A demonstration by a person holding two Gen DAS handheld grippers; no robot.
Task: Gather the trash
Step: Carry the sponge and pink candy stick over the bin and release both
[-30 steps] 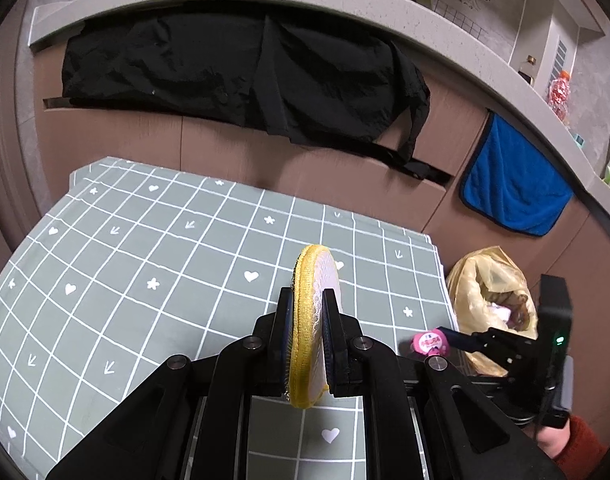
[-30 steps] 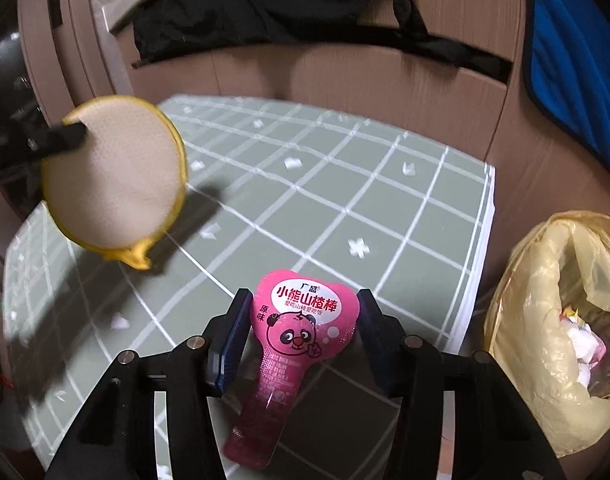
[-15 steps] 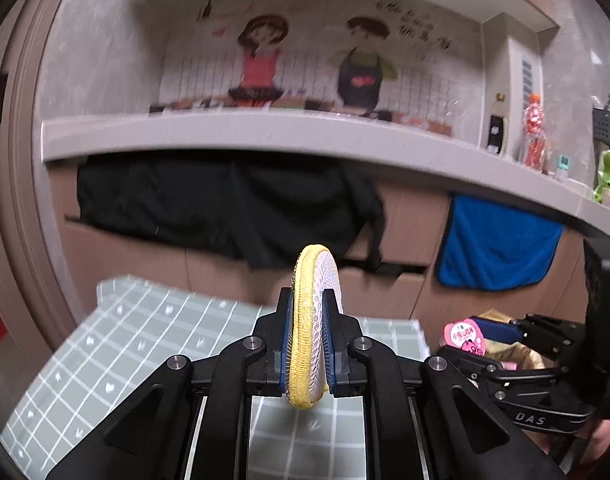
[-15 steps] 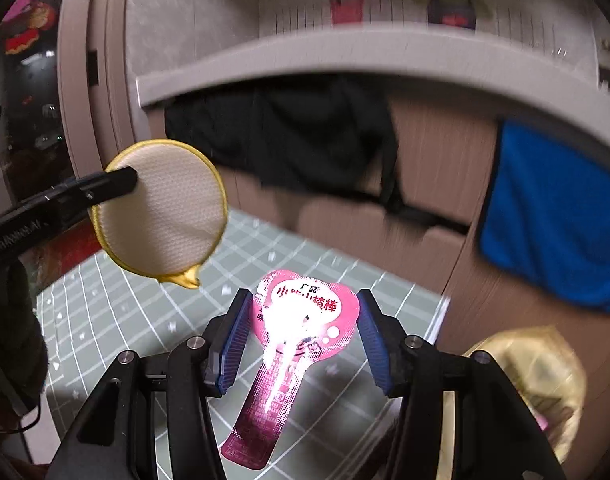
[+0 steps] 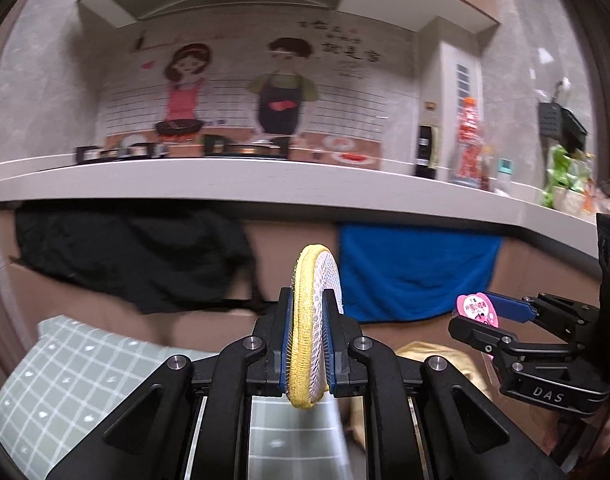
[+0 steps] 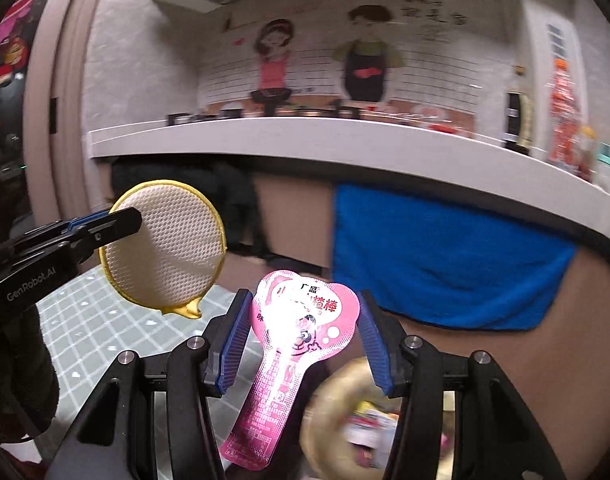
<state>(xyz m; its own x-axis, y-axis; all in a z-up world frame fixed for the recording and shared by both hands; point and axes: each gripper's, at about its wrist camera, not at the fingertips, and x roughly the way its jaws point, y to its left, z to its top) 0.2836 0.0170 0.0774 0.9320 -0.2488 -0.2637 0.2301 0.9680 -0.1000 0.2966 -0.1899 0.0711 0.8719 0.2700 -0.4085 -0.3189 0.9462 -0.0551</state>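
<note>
My left gripper (image 5: 308,340) is shut on a round yellow-rimmed mesh pad (image 5: 311,320), held edge-on and lifted above the table; the same pad (image 6: 165,244) shows face-on at the left of the right wrist view, clamped by the left gripper (image 6: 123,222). My right gripper (image 6: 303,332) is shut on a pink heart-shaped snack wrapper (image 6: 297,340) whose tail hangs down. That wrapper (image 5: 477,311) and right gripper (image 5: 487,314) appear at the right of the left wrist view. A yellow trash bag (image 6: 345,420), open with wrappers inside, lies blurred below the right gripper.
A green grid-patterned table (image 5: 65,380) lies low at the left. Behind stands a brown cabinet under a pale countertop (image 5: 265,184), with black cloth (image 5: 137,256) and a blue towel (image 5: 417,268) hanging from it. Bottles and a plant sit on the counter's right.
Both grippers have risen and tilted up with their loads, so the table has dropped low and the counter and wall fill the views. Both grips are unchanged.
</note>
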